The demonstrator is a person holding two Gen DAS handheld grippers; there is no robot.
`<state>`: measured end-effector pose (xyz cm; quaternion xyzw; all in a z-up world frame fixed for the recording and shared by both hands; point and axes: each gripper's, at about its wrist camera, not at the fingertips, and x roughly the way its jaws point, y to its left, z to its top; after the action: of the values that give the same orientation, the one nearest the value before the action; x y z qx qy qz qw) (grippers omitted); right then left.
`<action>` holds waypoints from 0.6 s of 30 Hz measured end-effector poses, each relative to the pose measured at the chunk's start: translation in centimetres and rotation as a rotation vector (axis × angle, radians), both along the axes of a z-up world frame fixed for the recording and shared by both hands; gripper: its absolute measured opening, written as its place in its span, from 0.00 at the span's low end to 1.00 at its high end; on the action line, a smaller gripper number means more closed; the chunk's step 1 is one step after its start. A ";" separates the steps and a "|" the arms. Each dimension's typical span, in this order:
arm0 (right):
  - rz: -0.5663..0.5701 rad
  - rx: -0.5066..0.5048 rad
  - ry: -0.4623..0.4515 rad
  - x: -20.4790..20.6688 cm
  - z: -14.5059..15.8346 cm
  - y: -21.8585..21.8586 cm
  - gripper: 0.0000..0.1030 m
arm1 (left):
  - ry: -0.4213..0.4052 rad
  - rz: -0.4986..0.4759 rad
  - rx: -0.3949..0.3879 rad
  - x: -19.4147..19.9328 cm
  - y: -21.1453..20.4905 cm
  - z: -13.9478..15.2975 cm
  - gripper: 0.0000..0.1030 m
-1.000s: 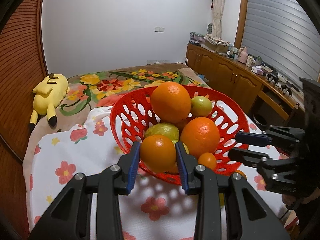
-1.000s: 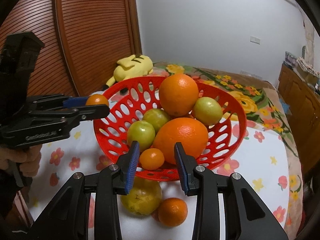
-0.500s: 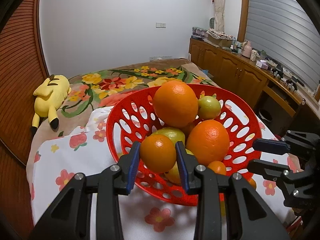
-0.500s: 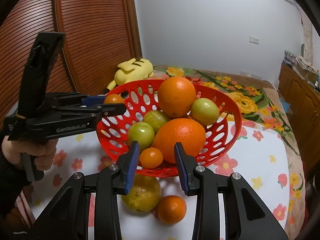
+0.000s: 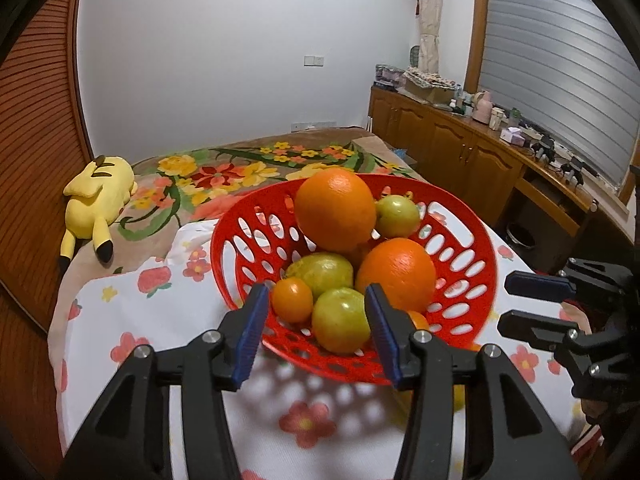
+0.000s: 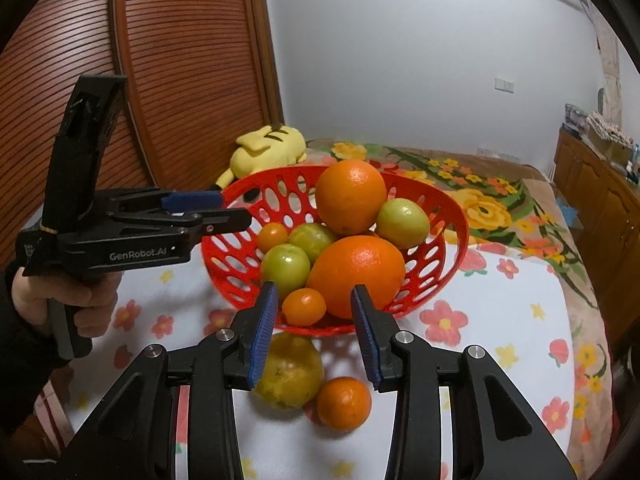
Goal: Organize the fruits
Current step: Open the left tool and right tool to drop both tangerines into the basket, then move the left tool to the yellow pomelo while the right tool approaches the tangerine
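Since the earlier frame, the small orange had left the left gripper, whose jaws had just been opening and stood apart, empty; it lay inside the red basket. The right gripper stood slightly parted, holding nothing, above a yellow fruit and another orange on the floral cloth.

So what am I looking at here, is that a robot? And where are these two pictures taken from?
No robot: a person's hand holds a black tool with two blue-padded fingers, one tool per hand. Each tool carries a camera looking along its fingers, so each picture shows its own tool below and the other at the side. On the flowered cloth stands a red basket of oranges and green fruit; a yellow-green fruit and a small orange lie outside it. Both pairs of fingers have just been opening and hold nothing: the left gripper at the basket's rim, the right gripper before it.
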<state>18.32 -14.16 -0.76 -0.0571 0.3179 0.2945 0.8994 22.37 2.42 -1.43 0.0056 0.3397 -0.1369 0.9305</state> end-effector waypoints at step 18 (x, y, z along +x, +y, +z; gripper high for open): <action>-0.049 0.006 0.047 -2.2 -3.1 -2.7 0.42 | -0.018 -0.076 -0.048 -5.5 -1.6 -0.6 0.64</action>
<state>16.15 -16.84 -3.82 -0.0399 0.3394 0.2747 0.8988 16.84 0.83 -2.00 -0.0025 0.3277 -0.1803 0.9274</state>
